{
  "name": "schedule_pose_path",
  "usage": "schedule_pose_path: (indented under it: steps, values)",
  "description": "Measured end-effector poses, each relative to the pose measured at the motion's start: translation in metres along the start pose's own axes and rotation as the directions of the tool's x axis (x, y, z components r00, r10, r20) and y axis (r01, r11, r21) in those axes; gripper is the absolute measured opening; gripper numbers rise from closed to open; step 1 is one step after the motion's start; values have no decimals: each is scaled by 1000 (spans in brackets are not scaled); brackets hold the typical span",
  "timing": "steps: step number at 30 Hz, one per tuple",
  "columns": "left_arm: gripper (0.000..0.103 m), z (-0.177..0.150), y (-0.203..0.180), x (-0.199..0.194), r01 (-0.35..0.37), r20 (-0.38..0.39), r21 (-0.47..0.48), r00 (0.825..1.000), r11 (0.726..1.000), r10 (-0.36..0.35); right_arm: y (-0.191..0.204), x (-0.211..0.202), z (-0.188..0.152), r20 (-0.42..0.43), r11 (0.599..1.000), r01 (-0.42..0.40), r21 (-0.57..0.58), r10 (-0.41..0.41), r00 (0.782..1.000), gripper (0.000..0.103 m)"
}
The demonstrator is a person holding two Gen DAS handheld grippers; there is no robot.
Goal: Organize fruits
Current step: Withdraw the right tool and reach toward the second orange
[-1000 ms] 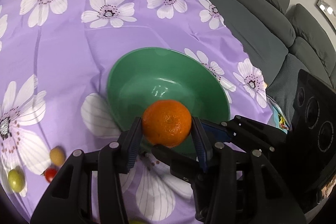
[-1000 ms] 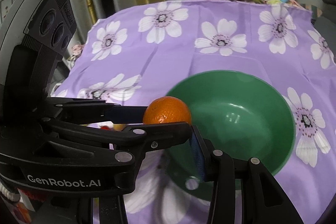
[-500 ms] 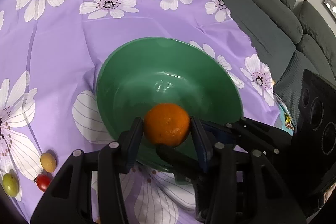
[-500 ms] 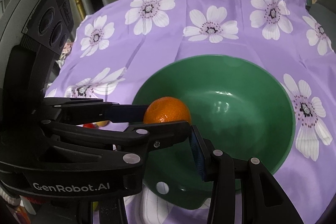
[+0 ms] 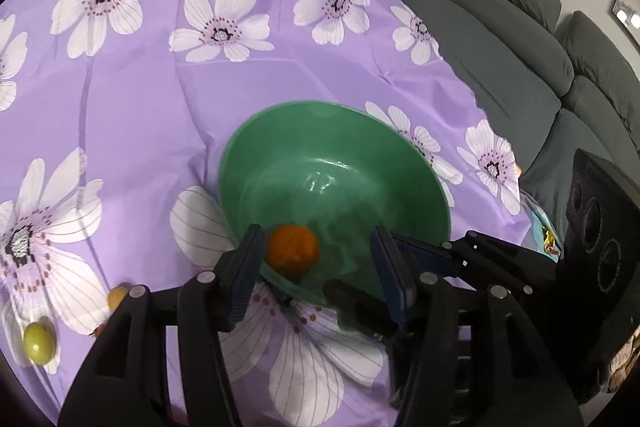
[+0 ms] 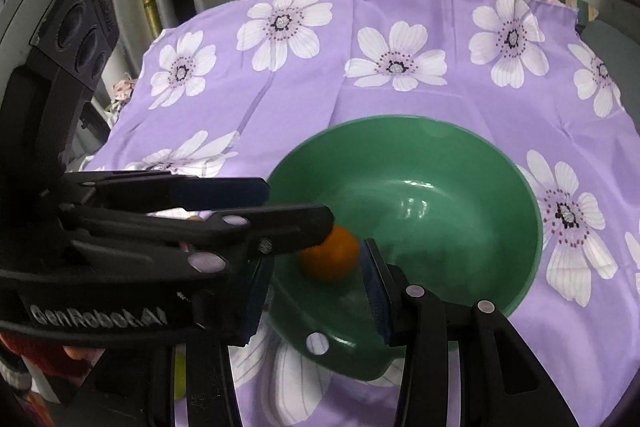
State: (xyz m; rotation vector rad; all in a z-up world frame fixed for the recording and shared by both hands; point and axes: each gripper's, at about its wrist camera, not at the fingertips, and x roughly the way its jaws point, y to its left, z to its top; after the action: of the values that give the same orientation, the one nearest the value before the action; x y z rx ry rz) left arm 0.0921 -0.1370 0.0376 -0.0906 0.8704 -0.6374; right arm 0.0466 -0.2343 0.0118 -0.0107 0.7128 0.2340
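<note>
Left gripper [image 5: 316,263]: jaws spread wide, holding nothing; both blue-padded fingers sit over the near rim of the green bowl [image 5: 400,163]. The orange [image 5: 293,254] lies free inside the bowl, on the near slope, just beside the left finger pad and well apart from the right one. Image of the orange is slightly blurred.

Left to right in the left wrist view: a green grape-like fruit [image 5: 38,342] on the purple flowered tablecloth [image 5: 160,95] at the lower left edge; a small yellow fruit [image 5: 118,297] next, partly behind the gripper body; a red fruit between them, mostly hidden. Then bowl with orange, centre. Right gripper's body enters from the right, its fingers crossing under the left gripper's. A grey sofa [image 5: 512,39] stands beyond the table's right edge.

Right gripper [image 6: 316,283], right wrist view: jaws apart, empty, straddling the bowl's near rim [image 6: 532,235]. The orange [image 6: 332,259] sits between its two fingers without clear contact. The left gripper's arm [image 6: 192,219] crosses in front from the left, partly covering the orange's top.
</note>
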Motion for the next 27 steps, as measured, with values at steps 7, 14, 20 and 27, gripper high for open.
schedule_pose_path:
  steps: [7,14,20,27]
  values:
    - [60,-12,17,-29,-45,38,-53,998,998,47,11,-13,3,24,1000,-12,-17,12,1000,49]
    - [69,-35,41,-53,-128,52,-129,989,983,135,27,-16,2,11,999,-16,-51,16,1000,50]
    - [70,-53,58,-67,-160,40,-179,985,971,169,43,-21,2,11,996,-22,-83,23,1000,58]
    - [73,-71,77,-88,-224,44,-224,970,949,239,55,-22,-1,-5,994,-38,-104,38,999,61]
